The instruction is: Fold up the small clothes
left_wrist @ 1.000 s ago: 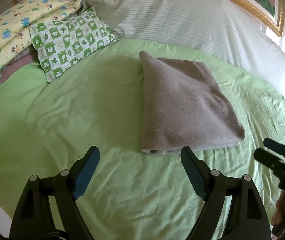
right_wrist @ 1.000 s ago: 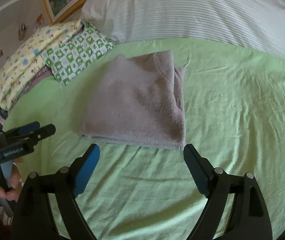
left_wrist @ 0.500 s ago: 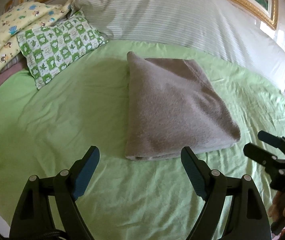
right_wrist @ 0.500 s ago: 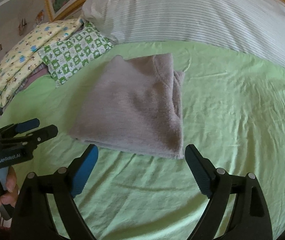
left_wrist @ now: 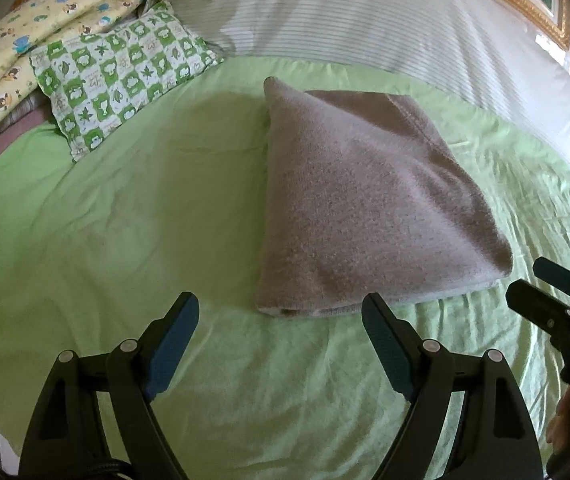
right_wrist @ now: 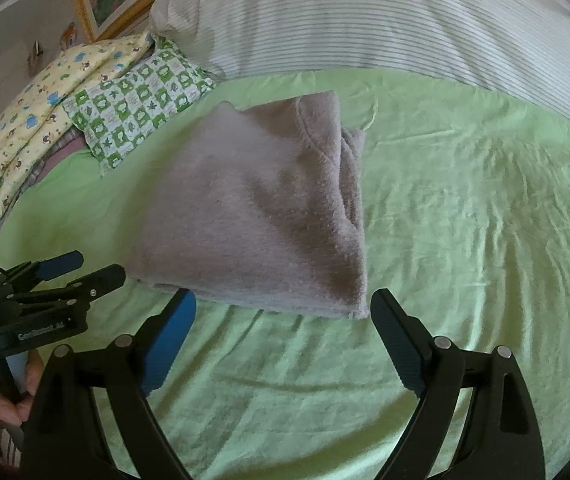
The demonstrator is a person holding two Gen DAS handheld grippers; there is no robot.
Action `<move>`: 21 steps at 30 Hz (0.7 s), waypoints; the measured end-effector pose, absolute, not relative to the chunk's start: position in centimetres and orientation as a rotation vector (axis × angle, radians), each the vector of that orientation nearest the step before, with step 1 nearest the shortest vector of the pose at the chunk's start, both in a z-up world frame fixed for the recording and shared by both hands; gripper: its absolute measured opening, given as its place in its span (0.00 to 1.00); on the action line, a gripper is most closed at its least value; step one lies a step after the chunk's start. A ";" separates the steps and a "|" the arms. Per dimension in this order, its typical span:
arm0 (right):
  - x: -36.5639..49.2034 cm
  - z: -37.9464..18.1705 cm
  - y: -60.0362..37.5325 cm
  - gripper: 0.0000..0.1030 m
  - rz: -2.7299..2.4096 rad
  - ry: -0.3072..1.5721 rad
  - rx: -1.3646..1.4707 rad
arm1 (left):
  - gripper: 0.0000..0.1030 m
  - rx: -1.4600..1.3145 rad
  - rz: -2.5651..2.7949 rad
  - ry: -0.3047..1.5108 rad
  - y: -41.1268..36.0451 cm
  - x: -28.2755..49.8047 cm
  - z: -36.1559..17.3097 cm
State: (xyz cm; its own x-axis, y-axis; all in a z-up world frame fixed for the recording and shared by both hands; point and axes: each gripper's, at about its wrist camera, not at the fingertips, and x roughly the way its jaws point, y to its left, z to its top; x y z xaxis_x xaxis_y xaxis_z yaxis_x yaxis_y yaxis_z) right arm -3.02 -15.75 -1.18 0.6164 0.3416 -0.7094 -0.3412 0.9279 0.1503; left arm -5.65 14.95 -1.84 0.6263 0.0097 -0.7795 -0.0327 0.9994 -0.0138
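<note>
A grey fleecy garment point(left_wrist: 365, 200) lies folded into a flat rectangle on the green bedsheet point(left_wrist: 145, 208); it also shows in the right wrist view point(right_wrist: 261, 208). My left gripper point(left_wrist: 281, 312) is open and empty, just in front of the garment's near edge, not touching it. My right gripper point(right_wrist: 285, 308) is open and empty, close to the near edge of the fold. Each gripper shows in the other's view: the right one at the right edge point(left_wrist: 557, 300), the left one at the left edge point(right_wrist: 65, 276).
A green-and-white checked pillow point(left_wrist: 121, 76) and a yellow patterned quilt point(left_wrist: 13, 52) lie at the back left. A large white striped pillow point(left_wrist: 365, 12) runs along the headboard. Green sheet point(right_wrist: 485, 220) stretches to the right of the garment.
Both grippers have moved a little closer to the folded garment, which now sits larger and lower in both views. The garment itself has not moved.
</note>
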 end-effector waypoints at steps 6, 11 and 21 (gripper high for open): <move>-2.8 -1.8 -15.2 0.87 0.411 0.825 -0.018 | 0.82 -0.012 0.022 0.900 14.7 -5.4 -2.1; -2.4 -2.1 -15.0 0.87 0.415 0.833 -0.016 | 0.82 0.000 0.019 0.917 14.7 -5.0 -2.5; -2.1 -2.5 -14.8 0.87 0.419 0.837 -0.017 | 0.82 0.008 0.026 0.913 14.9 -4.8 -2.5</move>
State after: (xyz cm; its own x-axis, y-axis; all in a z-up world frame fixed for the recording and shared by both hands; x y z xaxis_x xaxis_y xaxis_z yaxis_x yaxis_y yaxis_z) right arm -2.07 -14.82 -2.48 0.5930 0.3535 -0.7234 -0.3665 0.9185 0.1484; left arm -4.82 14.86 -2.53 0.6110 0.0264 -0.7912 -0.0194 0.9996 0.0184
